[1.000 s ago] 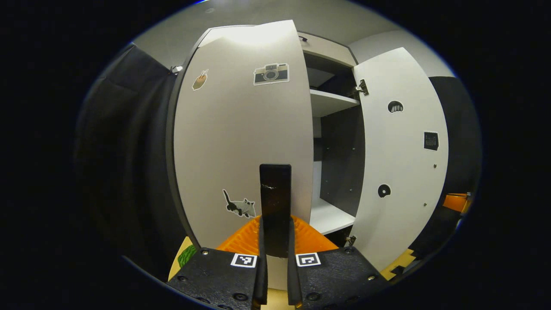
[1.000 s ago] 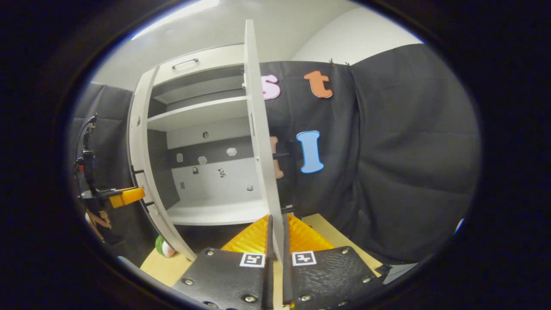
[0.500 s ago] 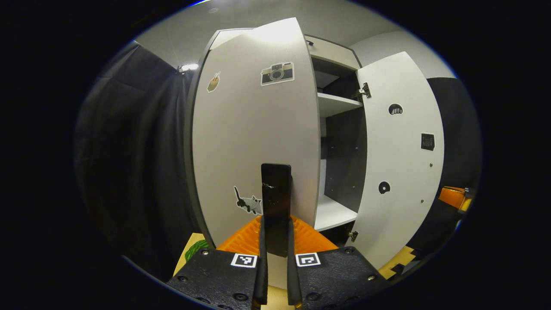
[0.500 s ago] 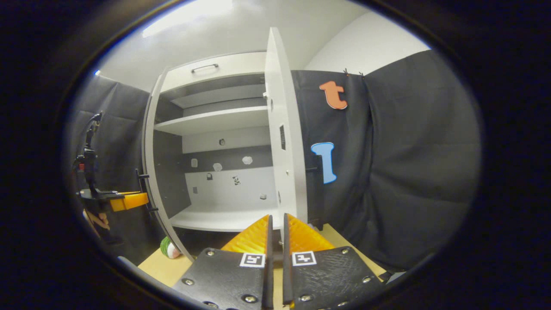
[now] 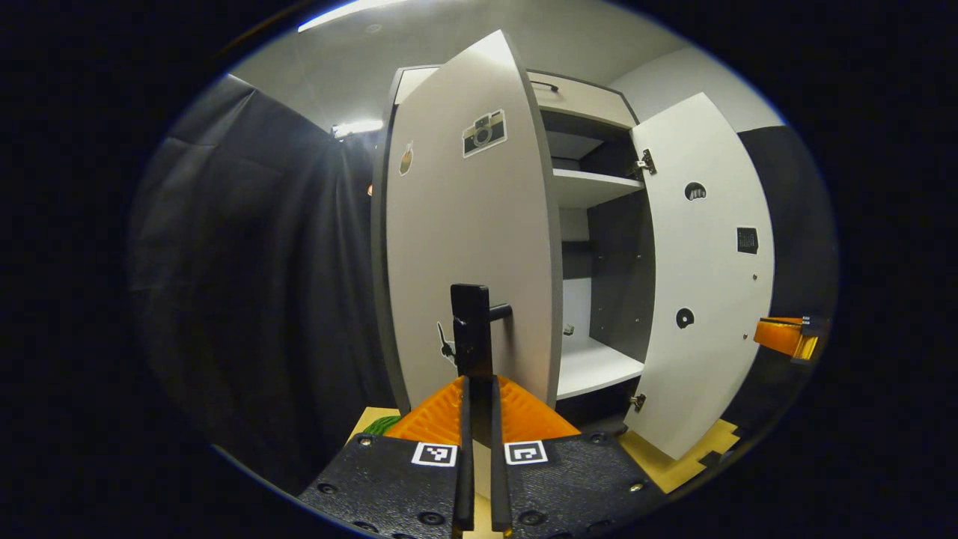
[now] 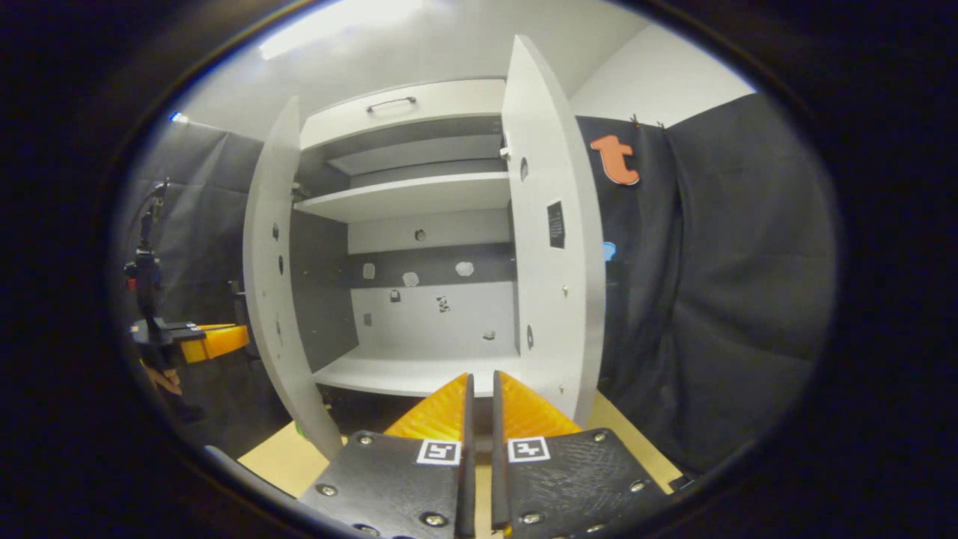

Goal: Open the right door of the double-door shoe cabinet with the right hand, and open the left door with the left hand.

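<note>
Your left gripper [image 5: 479, 389] is closed on the black handle [image 5: 470, 329] of the left door [image 5: 471, 247]; both fingers press on the handle's lower end. This door stands wide open, and you see its outer face with a camera sticker [image 5: 483, 132] near the top. Beyond it the right door [image 5: 703, 269] is also swung open, with the shoe cabinet [image 5: 591, 187] and its white shelves between the two doors. The other gripper shows at the far right edge of the left gripper view.

Your right gripper [image 6: 479, 389] has its fingers almost together with only a thin gap, and nothing is held between them. In front of it the right door [image 6: 557, 247] stands open, apart from the fingers. The cabinet's bottom shelf [image 6: 404, 370] lies just behind the fingertips.
</note>
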`<state>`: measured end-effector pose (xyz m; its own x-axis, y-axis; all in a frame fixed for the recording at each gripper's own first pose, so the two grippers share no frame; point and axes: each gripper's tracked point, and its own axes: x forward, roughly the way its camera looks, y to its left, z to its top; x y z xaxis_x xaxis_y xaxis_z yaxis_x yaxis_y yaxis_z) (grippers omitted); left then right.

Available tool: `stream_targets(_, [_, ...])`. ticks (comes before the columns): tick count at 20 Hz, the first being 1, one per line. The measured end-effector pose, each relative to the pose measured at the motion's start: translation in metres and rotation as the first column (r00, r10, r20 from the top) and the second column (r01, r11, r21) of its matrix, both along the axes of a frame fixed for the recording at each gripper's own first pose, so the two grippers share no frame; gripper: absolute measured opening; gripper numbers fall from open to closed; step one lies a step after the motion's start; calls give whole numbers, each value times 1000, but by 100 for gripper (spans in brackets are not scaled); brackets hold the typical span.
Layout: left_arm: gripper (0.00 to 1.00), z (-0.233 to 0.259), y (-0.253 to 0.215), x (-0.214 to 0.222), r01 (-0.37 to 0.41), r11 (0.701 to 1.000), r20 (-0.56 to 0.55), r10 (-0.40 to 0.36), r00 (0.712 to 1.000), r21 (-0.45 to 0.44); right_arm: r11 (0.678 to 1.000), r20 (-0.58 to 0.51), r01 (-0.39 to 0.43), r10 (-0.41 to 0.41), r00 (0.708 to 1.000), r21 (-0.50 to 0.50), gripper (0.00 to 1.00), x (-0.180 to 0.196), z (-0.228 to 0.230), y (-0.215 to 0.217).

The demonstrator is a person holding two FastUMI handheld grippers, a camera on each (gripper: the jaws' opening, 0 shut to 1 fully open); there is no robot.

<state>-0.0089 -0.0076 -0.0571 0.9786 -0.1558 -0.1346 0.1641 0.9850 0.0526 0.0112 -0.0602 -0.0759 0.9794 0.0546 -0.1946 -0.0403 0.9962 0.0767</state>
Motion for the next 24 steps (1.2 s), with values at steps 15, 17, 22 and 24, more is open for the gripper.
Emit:
stream_targets(15, [0, 3, 52, -13, -88, 996, -22, 88, 996, -22, 995, -4, -98, 99, 995, 28, 8, 16, -7, 38])
stream_targets(17, [0, 4, 61, -14, -112, 993, -19, 112, 994, -22, 994, -8, -109, 109, 994, 29, 8, 18, -8, 41])
stream_targets(22, [0, 5, 103, -11, -205, 979, -23, 205, 978, -5, 989, -28, -143, 143, 989, 26, 8, 25, -16, 51])
stream_targets(24, [0, 4, 119, -8, -249, 969, -23, 248, 968, -9, 988, -27, -153, 154, 988, 25, 8, 28, -17, 56])
